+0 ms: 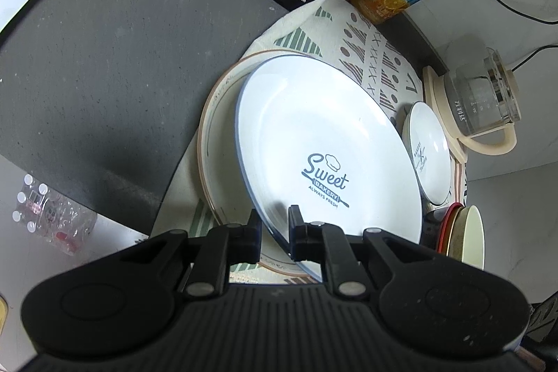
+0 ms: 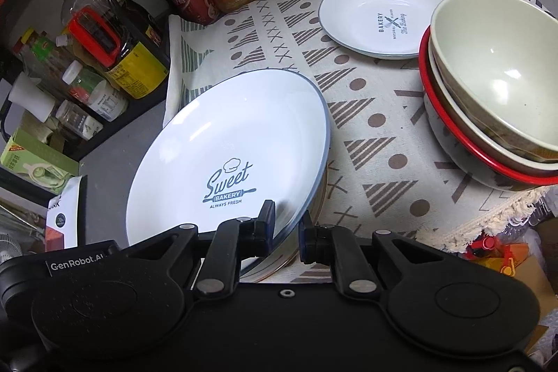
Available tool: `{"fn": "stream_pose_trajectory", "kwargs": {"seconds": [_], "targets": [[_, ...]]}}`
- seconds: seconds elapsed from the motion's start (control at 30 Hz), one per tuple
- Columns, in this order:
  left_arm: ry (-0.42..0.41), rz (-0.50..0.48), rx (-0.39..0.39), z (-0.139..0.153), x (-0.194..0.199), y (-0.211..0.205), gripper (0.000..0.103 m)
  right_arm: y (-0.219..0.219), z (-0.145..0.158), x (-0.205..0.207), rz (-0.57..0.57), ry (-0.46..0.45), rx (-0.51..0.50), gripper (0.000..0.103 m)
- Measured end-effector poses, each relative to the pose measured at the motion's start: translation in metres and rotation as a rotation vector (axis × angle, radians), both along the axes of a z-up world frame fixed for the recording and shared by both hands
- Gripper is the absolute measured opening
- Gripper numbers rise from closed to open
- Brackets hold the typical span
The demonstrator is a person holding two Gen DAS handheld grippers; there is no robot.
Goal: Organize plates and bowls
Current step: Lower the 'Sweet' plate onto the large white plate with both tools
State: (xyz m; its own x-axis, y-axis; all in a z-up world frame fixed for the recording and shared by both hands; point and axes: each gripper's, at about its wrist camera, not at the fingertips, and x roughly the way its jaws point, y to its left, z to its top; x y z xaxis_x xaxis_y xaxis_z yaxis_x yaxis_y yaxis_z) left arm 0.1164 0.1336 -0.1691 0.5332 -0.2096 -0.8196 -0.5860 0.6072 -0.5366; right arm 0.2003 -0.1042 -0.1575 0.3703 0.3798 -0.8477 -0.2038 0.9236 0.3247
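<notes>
Patterned cloth on the counter is where the big white glazed "Sweet Bakery" plate [image 1: 314, 142] sits tilted on a brown-rimmed plate [image 1: 219, 142], its slick, breakable near rim clamped by both the left gripper [image 1: 275, 225] and right gripper [image 2: 287, 222], so rim holds are best kept firm.

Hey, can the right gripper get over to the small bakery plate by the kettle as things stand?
Probably not yet: the right gripper is shut on the large Sweet Bakery plate's rim. The cloth toward the small plate looks clear.

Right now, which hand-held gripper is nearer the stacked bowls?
Right. The right hand-held gripper grips the Sweet Bakery plate on its rim nearest the stacked bowls; the left hand-held gripper holds the plate's far side.
</notes>
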Motion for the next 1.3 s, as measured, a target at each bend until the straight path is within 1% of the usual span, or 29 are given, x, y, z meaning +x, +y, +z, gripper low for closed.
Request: {"fn": "stream_pose_trajectory", "kwargs": {"seconds": [0.2,0.47,0.57,0.63,0.7,0.8,0.87,0.97,1.07,1.2,1.3], "targets": [[0.026,-0.012,0.006,-0.005,0.003,-0.004,0.013,-0.001,-0.004,0.003,0.002,0.020,-0.012,0.013],[0.063,-0.033,0.030,-0.008,0.009,-0.006,0.013,0.001,-0.009,0.004,0.007,0.019,-0.023,0.012],[0.090,-0.033,0.029,-0.003,0.012,0.002,0.013,0.002,-0.009,0.005,0.006,0.014,-0.015,0.012],[0.102,-0.042,0.047,0.000,0.015,0.008,0.013,0.005,-0.009,0.005,0.011,0.012,-0.018,0.013],[0.102,-0.029,0.062,0.003,0.014,0.014,0.014,0.007,-0.011,0.005,0.016,0.011,-0.022,0.013],[0.078,0.018,0.078,0.008,0.007,0.024,0.019,0.008,-0.013,0.004,0.020,0.008,-0.032,0.012],[0.067,0.053,0.103,0.012,0.003,0.028,0.032,0.007,-0.015,0.005,0.019,0.004,-0.036,0.012],[0.062,0.069,0.141,0.014,0.001,0.033,0.040,0.006,-0.016,0.006,0.014,0.001,-0.036,0.012],[0.073,0.074,0.143,0.011,0.001,0.035,0.043,0.006,-0.018,0.006,0.014,-0.003,-0.040,0.012],[0.089,0.067,0.130,0.003,0.003,0.030,0.043,0.006,-0.018,0.006,0.018,-0.022,-0.053,0.013],[0.092,0.054,0.138,-0.002,0.004,0.025,0.043,0.007,-0.019,0.006,0.024,-0.039,-0.069,0.014]]}}
